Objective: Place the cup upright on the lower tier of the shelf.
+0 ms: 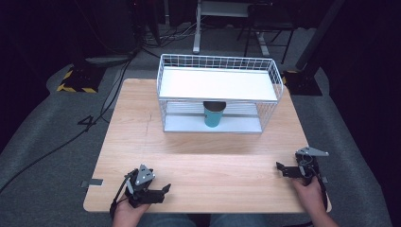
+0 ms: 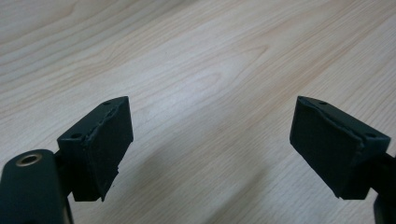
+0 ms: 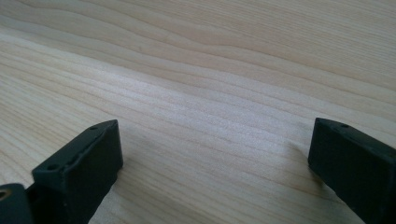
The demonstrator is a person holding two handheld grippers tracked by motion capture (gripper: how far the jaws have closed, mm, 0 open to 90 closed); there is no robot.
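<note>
Presently catalogued, near to far:

1. Left gripper [image 1: 163,190]: lay at the near left edge of the wooden table [image 1: 198,161], jaws parted and empty. Its own view showed only bare wood grain between the pads [image 2: 100,149].
2. Right gripper [image 1: 280,168]: rested at the near right edge, jaws spread wide with nothing between them.
3. Teal cup [image 1: 213,114]: stood upright on the lower shelf of the white wire rack [image 1: 218,92], well apart from both grippers.
4. Handling advice: a reach for the cup would probably go best level, under the upper shelf, jaws kept wide until they flanked it.
5. View note: the high view gave cup and rack; the gripper views gave the jaw gaps clearly.
</note>
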